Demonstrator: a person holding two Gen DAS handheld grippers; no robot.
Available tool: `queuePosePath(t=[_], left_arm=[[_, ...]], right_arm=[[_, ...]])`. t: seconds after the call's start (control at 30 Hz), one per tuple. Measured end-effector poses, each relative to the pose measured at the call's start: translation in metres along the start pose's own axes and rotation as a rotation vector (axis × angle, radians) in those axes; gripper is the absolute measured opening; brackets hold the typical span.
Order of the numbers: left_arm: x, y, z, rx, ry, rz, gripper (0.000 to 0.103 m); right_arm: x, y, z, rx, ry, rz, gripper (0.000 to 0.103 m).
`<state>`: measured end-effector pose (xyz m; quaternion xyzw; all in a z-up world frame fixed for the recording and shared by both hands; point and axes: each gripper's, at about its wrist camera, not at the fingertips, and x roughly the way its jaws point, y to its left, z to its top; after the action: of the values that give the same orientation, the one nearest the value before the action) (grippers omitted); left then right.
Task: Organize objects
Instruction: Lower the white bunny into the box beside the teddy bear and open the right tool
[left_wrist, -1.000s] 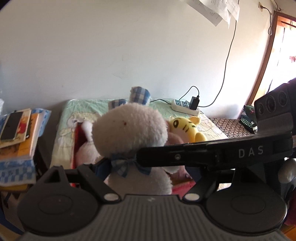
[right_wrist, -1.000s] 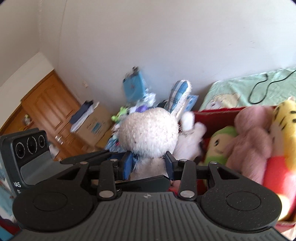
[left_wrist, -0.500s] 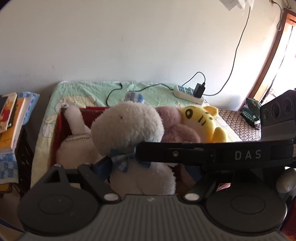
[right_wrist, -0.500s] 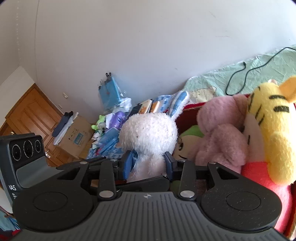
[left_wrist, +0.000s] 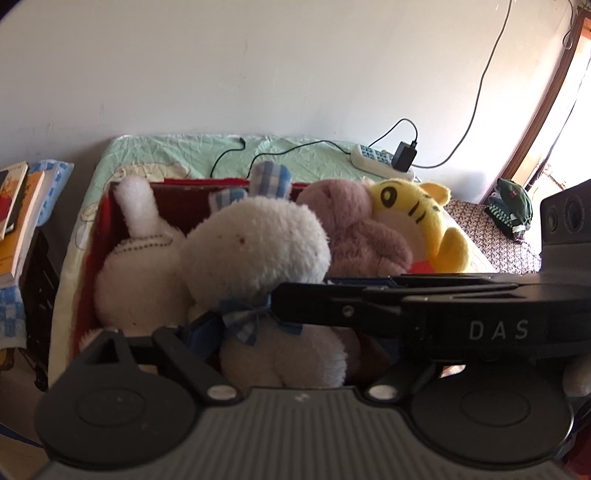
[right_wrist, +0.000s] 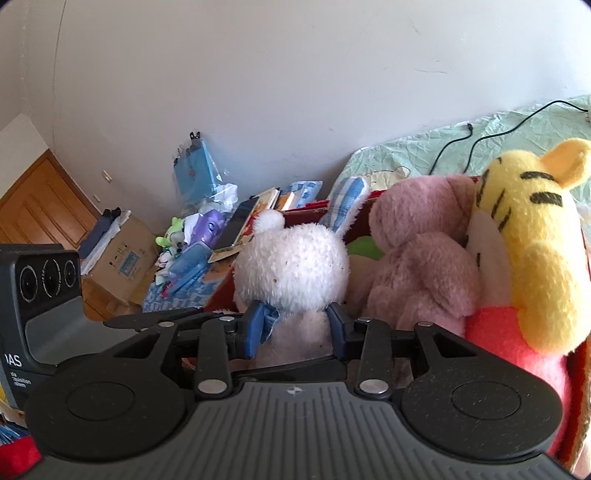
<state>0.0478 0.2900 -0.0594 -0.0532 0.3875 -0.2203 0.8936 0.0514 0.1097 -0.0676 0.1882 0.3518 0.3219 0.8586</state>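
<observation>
White rabbit held over the red box of soft toys

The right gripper (right_wrist: 295, 323) has its jaws clamped on the neck of the white rabbit (right_wrist: 291, 267), above the red box (left_wrist: 101, 225). The left gripper (left_wrist: 291, 332) pinches the same rabbit. In the box sit a pink bear (right_wrist: 421, 258), a yellow tiger (right_wrist: 532, 236) and another white toy (left_wrist: 140, 269).

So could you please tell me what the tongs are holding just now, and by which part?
The right tongs are shut on the white plush rabbit at its neck, by the blue checked bow. The left tongs' grip cannot be told.
</observation>
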Motion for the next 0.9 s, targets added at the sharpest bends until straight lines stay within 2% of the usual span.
queuePosePath(t=[0.07, 0.43, 0.6, 0.67, 0.9], left_arm=[[0.002, -0.004, 0.001, 0.009, 0.016, 0.012, 0.094], [0.004, -0.014, 0.003, 0.03, 0.042, 0.049, 0.095], [0.007, -0.017, 0.002, 0.033, 0.065, 0.082, 0.096], [0.009, -0.017, 0.002, 0.03, 0.076, 0.097, 0.102], [0.005, -0.021, -0.001, 0.031, 0.073, 0.149, 0.102]], right_arm=[[-0.001, -0.003, 0.0, 0.012, 0.001, -0.007, 0.039], [-0.012, -0.021, -0.003, 0.135, -0.014, -0.019, 0.038], [-0.015, -0.019, -0.005, 0.14, -0.018, -0.031, 0.037], [-0.016, -0.018, -0.006, 0.14, -0.021, -0.038, 0.037], [-0.022, -0.018, -0.009, 0.151, -0.043, -0.052, 0.037]])
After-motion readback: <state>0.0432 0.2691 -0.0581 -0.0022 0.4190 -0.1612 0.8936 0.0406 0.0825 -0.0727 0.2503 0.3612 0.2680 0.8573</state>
